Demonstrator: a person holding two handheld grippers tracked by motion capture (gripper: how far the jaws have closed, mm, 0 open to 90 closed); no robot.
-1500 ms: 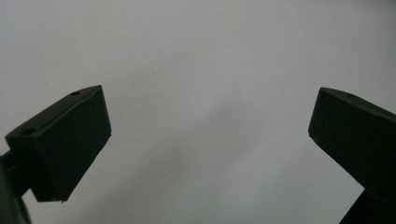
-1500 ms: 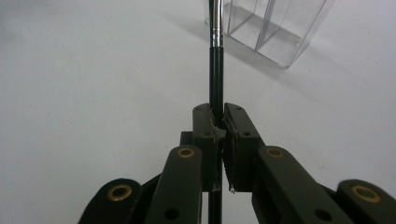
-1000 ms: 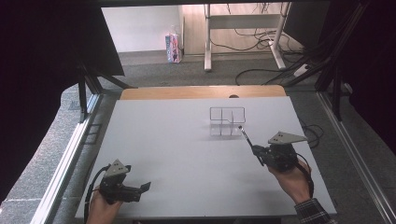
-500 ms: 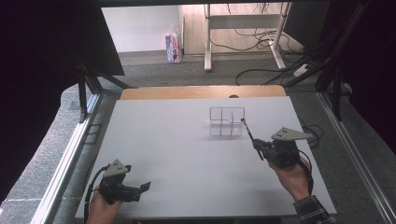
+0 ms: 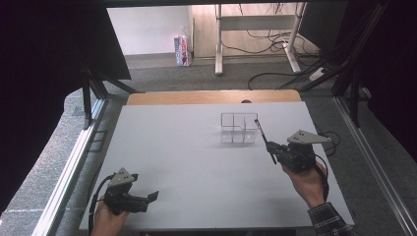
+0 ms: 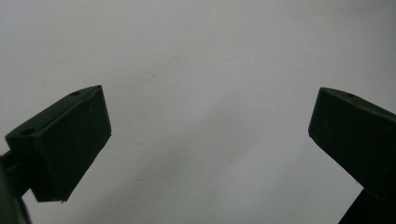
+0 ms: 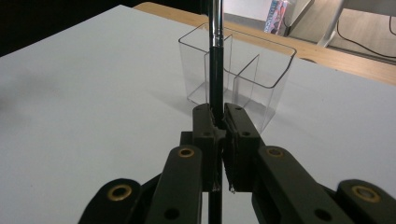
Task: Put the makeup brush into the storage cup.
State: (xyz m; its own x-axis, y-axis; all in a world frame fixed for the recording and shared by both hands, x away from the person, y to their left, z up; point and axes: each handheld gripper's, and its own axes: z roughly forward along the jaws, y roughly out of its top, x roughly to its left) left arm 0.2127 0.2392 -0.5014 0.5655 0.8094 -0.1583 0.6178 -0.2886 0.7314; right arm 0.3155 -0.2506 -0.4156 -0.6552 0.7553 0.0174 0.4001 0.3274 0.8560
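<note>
The right gripper [image 5: 273, 150] clamped a thin black brush [image 7: 215, 60] by its handle, tip raised toward the clear divided organizer [image 5: 239, 128] just beyond, probably to drop it in. The left gripper [image 5: 147, 198] rested near-left, its 2 jaws spread, holding nothing.

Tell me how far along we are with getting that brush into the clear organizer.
Done: the right gripper is shut on the brush, lifted off the white table. In hand: the brush is tilted toward the clear organizer, its tip near the organizer's right edge. Left: lower it into a compartment and release; none holds anything yet. The left gripper is open and idle at the near edge.
</note>
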